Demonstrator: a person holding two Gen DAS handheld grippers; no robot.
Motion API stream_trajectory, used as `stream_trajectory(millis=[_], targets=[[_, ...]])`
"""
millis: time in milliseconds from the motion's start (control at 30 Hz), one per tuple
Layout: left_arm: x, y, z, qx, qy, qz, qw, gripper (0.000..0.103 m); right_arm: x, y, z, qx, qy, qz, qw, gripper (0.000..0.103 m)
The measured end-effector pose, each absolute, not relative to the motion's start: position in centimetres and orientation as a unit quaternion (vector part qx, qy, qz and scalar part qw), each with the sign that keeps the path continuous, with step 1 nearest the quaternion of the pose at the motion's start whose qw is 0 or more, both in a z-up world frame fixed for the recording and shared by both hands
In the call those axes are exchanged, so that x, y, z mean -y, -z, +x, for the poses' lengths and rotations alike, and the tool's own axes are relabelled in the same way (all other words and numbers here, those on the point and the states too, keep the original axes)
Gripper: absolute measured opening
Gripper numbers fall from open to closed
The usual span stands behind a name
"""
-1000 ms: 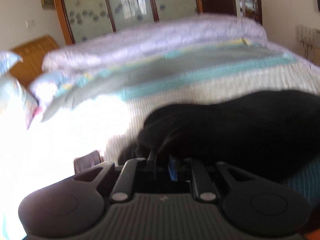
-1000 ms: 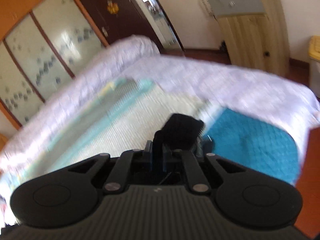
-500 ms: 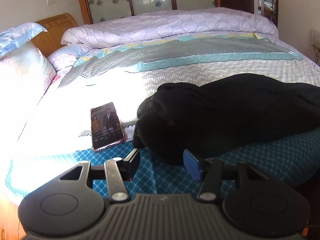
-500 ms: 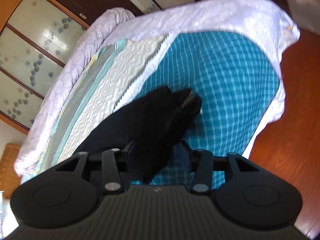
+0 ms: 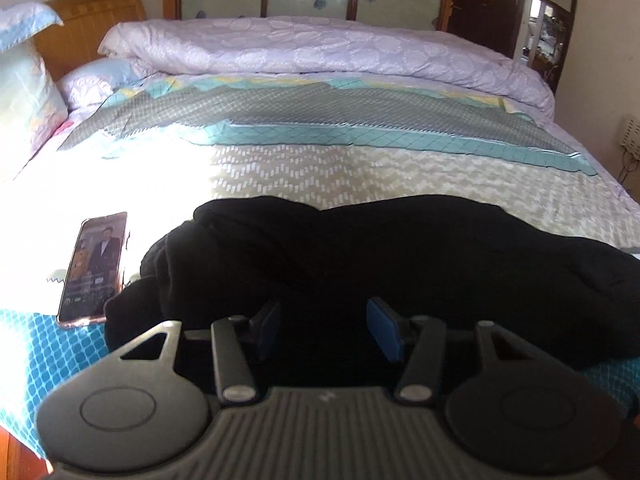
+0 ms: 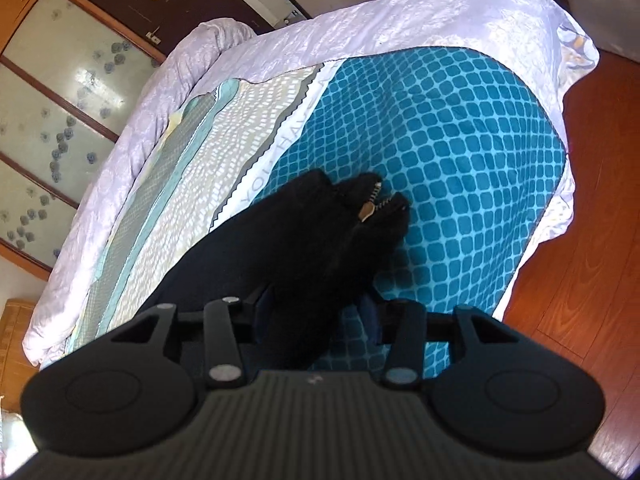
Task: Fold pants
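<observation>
Big bed (image 5: 360, 176), black pants (image 5: 400, 248) lying lengthwise along its near edge, phone (image 5: 94, 266) just left. Looks folded once, more folds left I'd guess. Left gripper (image 5: 326, 328) and right gripper (image 6: 316, 316): jaws spread, closing slightly, pinching nothing.

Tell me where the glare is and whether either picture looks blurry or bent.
Left wrist view: sunlight washes out the bed sheet beside the phone; black pants lose detail. Right wrist view: sharp, evenly lit, fisheye curves the bed edges.
</observation>
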State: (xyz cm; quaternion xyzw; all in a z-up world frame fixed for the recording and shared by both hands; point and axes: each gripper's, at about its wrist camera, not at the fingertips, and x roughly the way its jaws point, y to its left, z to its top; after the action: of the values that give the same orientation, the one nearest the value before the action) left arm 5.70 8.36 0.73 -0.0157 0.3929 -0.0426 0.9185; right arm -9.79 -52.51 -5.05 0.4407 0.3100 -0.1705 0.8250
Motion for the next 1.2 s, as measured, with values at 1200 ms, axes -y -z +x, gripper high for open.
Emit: stream_trajectory(millis=[1200], targets=[[-5.9, 1.2, 5.8, -0.462, 0.074, -0.016, 0.883, 0.049, 39.6, -0.3, -10.0, -0.352, -0.013, -0.194, 0.916, 0.045]])
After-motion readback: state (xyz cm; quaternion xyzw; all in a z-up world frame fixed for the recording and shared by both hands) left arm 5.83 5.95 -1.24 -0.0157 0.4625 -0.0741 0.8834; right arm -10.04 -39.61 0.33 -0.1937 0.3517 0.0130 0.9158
